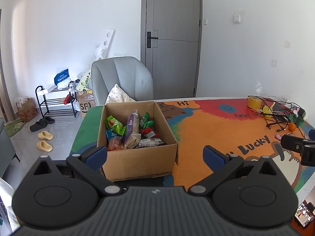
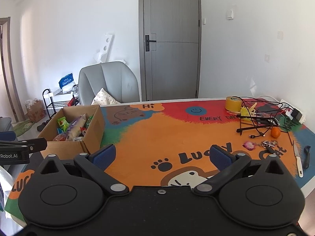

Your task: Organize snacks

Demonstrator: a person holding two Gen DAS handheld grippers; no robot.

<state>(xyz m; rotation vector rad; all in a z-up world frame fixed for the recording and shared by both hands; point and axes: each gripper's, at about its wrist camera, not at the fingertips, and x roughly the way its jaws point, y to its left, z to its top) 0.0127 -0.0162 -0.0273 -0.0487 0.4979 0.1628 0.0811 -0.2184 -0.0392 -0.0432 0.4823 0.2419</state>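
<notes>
The box (image 1: 137,157) of snacks (image 1: 130,129) sits just past the left tongs (image 1: 155,154). Both tongs, left and right (image 2: 164,155), are wide open and empty.

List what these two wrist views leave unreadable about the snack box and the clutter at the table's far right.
- Brown cardboard box, left wrist view: lower snack packets buried under top ones; count unclear.
- Same box, right wrist view: near wall hides most contents.
- Snack packet labels: too small to read.
- Tangle of black cables: hides items beneath.
- Open left gripper: its body covers the box's near base.
</notes>
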